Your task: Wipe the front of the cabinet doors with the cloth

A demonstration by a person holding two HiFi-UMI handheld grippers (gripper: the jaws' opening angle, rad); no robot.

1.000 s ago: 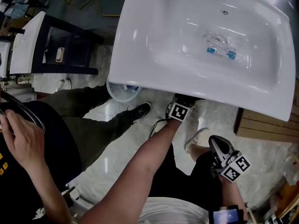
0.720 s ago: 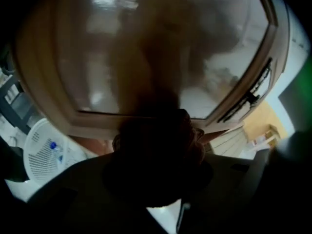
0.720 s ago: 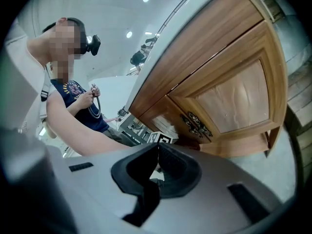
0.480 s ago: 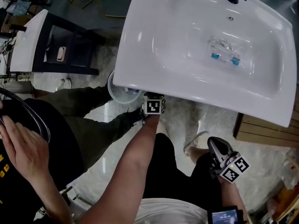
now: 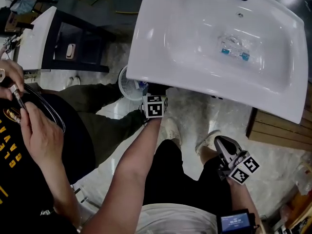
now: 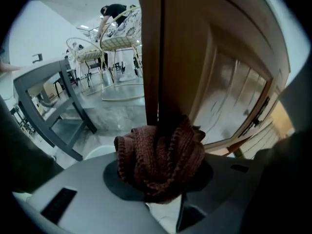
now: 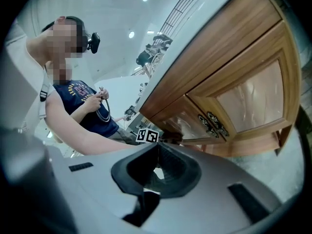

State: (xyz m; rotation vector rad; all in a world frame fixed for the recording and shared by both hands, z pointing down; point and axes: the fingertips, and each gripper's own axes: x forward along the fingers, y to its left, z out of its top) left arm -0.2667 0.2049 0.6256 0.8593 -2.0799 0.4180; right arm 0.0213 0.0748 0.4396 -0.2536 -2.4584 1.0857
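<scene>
Marble floor [image 5: 195, 113] underfoot. Right gripper [image 7: 157, 161] low, well clear of the cabinet: jaws pressed together, nothing between. Left gripper [image 6: 158, 179] further in, pinching a bunched brown knit cloth [image 6: 161, 155]; cloth sits against the vertical edge of a wooden cabinet door [image 6: 180, 57]. From the head view, the sink rim hides the left jaws and both doors. White mesh basket [image 5: 126, 84] under sink corner: something blue inside, cut off, unclear. White sink [image 5: 195, 67] holds a clear packet [image 5: 234, 47] with blue bits.

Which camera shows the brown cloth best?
The left gripper view: the cloth fills the middle, bunched in the left gripper's jaws against the cabinet edge. The head view hides it under the sink; the right gripper view shows only a tiny dark bit.
</scene>
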